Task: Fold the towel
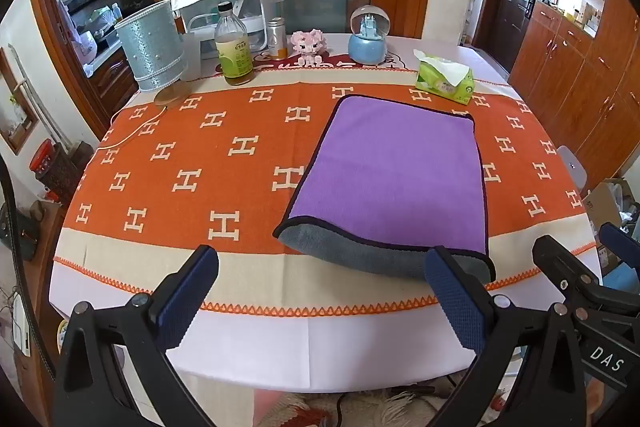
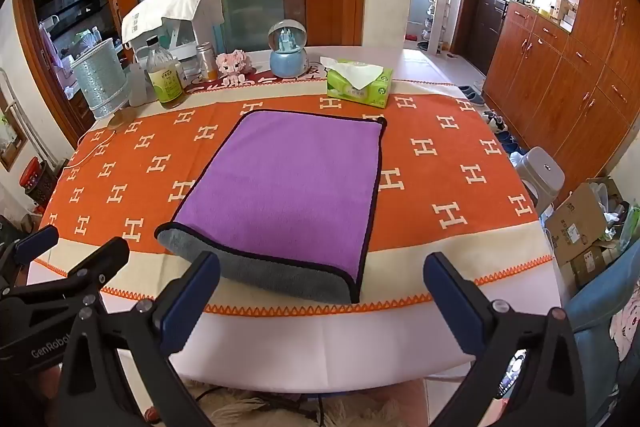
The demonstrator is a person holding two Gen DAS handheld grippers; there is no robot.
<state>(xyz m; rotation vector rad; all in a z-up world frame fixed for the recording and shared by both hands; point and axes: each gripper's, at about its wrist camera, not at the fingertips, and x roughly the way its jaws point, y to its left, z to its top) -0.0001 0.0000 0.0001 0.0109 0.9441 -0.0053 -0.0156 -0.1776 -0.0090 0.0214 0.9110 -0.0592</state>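
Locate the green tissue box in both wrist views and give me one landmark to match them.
Left wrist: tissue box sits upper right, beyond the purple towel's far right corner.
Right wrist: tissue box sits upper centre, beyond that same corner.
Shared landmark: the blue snow globe just left of it.

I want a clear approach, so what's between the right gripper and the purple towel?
Nothing but bare tablecloth. In the right wrist view, the open right gripper hovers just short of the purple towel, whose grey near edge lies ahead.
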